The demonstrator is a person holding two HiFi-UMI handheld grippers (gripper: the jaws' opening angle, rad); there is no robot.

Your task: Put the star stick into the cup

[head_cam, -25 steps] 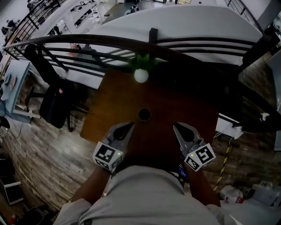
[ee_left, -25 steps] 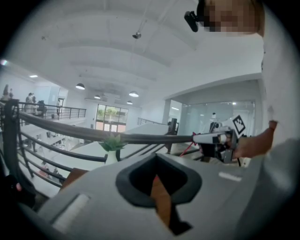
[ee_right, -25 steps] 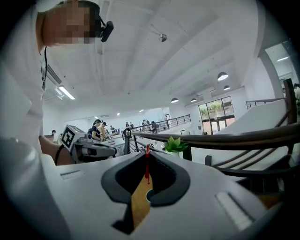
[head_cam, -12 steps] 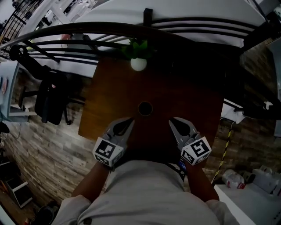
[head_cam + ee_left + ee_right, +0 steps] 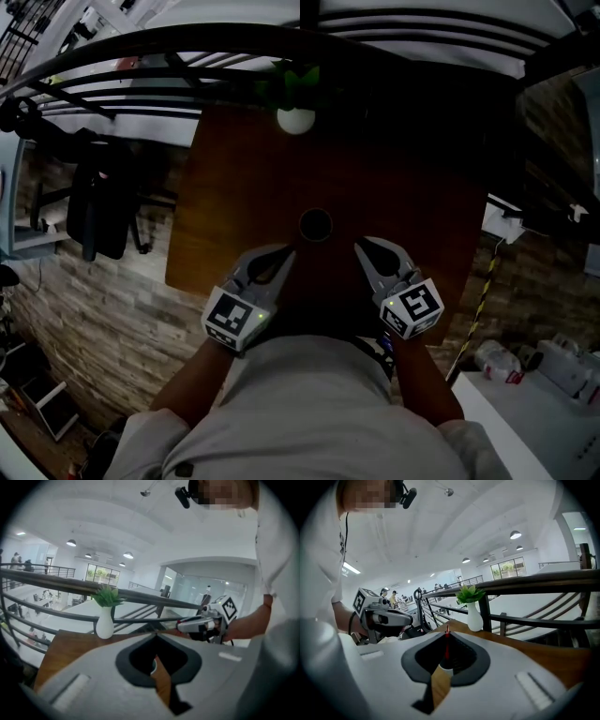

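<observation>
The dark cup (image 5: 314, 225) stands in the middle of the brown table (image 5: 234, 187). Through the hollow of the right jaws I see the cup (image 5: 446, 669) with a thin red stick (image 5: 446, 646) standing upright in it; no star shows. My right gripper (image 5: 359, 246) points at the cup from the near right, jaws shut, tips (image 5: 446, 633) in line with the stick's top. My left gripper (image 5: 288, 251) points at the cup from the near left, shut and empty. In the left gripper view only a sliver of the cup's rim (image 5: 153, 666) shows.
A white vase with a green plant (image 5: 296, 120) stands at the table's far edge, against a dark curved railing (image 5: 141, 66). A black chair (image 5: 98, 211) sits left of the table. The person's torso fills the near edge of the head view.
The head view has tilted, so the table and vase sit higher in the picture. Both grippers stay shut in the same pose, their tips a little nearer the cup.
</observation>
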